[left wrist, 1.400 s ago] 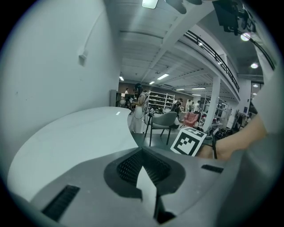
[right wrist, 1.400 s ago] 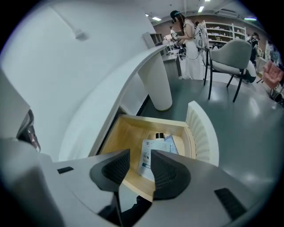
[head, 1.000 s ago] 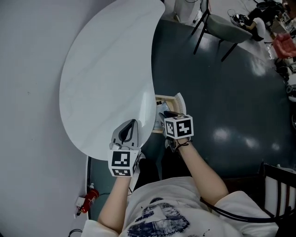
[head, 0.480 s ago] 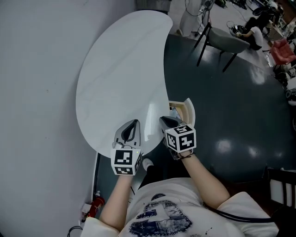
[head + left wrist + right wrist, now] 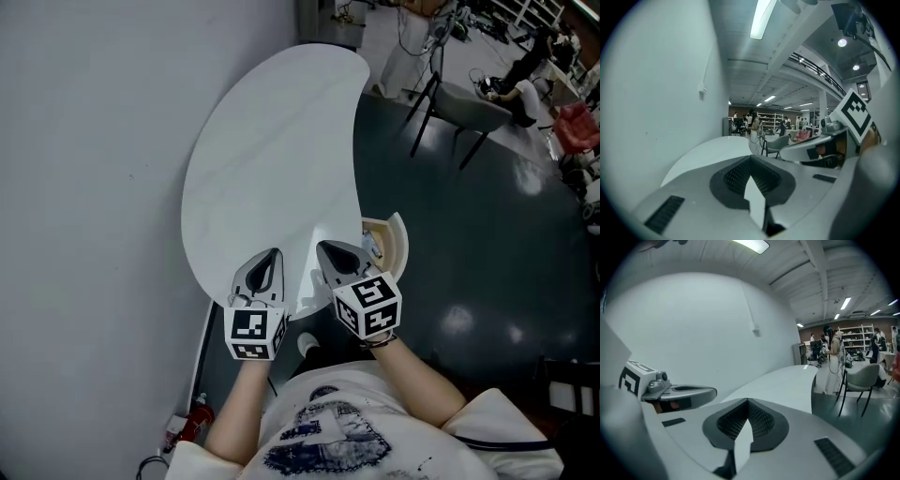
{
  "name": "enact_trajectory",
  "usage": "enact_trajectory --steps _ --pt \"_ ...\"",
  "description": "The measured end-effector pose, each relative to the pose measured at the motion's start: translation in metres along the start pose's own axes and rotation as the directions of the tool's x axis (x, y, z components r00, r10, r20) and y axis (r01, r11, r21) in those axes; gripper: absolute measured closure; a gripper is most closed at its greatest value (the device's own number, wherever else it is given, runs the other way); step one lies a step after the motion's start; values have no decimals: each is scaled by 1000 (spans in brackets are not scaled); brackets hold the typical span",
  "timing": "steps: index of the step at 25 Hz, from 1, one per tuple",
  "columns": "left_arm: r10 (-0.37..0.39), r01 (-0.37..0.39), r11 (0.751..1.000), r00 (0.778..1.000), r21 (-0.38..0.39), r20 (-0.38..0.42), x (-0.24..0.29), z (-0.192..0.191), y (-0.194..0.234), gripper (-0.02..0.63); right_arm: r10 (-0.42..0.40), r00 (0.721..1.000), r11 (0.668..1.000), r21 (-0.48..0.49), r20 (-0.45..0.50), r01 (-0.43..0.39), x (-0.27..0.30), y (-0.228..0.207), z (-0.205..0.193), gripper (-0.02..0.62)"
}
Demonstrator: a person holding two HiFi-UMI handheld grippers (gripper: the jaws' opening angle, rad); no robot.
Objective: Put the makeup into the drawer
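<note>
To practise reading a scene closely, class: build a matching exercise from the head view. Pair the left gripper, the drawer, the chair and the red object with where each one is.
Column A
1. left gripper
2. drawer
3. chair
4. red object

Column B
a. on the dark floor, past the table's far end
b. low by the wall, at the picture's lower left
c. over the near end of the white table, jaws together
d. pulled out from under the table's right edge

Pairs: 1-c, 2-d, 3-a, 4-b
</note>
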State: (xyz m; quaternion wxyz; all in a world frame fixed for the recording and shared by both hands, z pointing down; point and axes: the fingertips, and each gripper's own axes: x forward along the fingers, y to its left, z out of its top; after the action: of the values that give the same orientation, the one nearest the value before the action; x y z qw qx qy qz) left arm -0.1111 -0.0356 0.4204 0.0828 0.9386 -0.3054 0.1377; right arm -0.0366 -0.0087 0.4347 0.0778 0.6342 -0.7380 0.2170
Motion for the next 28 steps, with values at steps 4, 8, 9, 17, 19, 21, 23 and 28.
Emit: enact_trajectory --steps 4,8,9,17,19,21,23,28 --pt "18 -18 1000 999 6 28 -19 11 6 559 20 998 999 -34 54 -19 -10 20 23 575" --pt "33 -33 999 998 16 56 -36 26 7 558 33 996 998 -55 88 -28 -23 30 39 575" --pt "36 -37 999 997 19 64 -40 31 6 560 35 995 998 -59 95 -30 -26 32 42 575" --pt "51 -55 998 993 33 104 -68 53 6 559 52 989 996 -82 139 -41 -45 49 59 575" --pt "56 -60 998 992 34 115 -72 56 6 559 60 988 995 -91 145 -47 -47 52 61 575" --pt "60 -64 997 991 31 123 -75 58 7 560 64 988 994 -98 144 -50 -47 54 63 575" --pt "60 -64 997 990 32 126 -76 60 9 560 63 988 993 -105 140 -49 -46 55 64 575" --pt "51 -56 998 990 39 131 -76 65 7 560 62 989 993 -109 136 -48 -48 57 65 575"
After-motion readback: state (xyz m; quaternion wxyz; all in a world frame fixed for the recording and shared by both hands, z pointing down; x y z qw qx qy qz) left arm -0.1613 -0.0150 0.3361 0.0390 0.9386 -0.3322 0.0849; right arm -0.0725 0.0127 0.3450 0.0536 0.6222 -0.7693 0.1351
